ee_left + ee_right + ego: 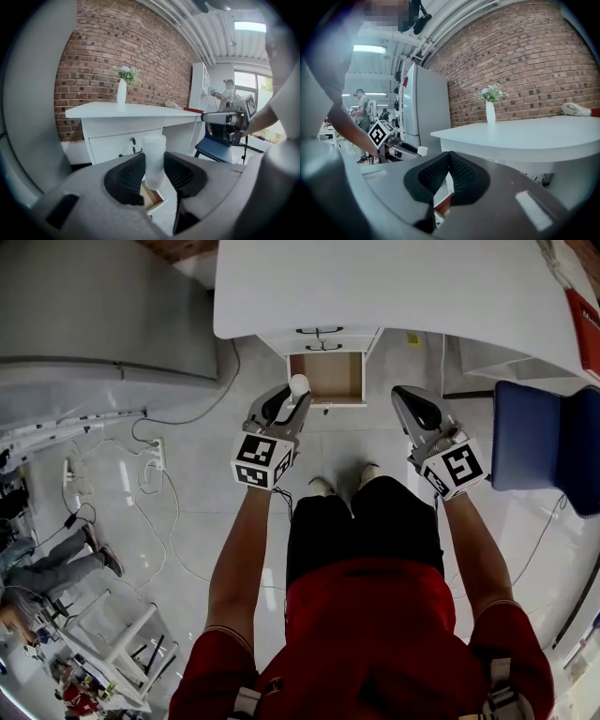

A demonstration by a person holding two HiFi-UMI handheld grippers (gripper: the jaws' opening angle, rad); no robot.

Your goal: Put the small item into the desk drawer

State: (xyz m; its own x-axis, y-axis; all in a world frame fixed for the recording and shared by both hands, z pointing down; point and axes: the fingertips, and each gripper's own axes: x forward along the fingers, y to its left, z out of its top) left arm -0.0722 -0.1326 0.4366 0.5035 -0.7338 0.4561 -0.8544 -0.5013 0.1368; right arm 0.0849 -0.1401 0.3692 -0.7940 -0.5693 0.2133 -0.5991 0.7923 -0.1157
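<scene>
The left tool (292,401) grips a small white bottle (298,383) upright, near the front of the open drawer (325,374) under the white tabletop (375,287), seemingly ready to drop it in. The right tool (410,397), clenched and empty, hangs alongside.

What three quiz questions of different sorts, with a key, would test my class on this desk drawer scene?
1. True or false: the small white bottle already lies in the open drawer.
2. Multiple choice: the right gripper is A) open and empty; B) shut and empty; C) shut on a cloth.
3. Fill in: on the desk stands a tall white ____ holding flowers.

Key: 1 false, the left gripper grips it above the drawer; 2 B; 3 vase.
</scene>
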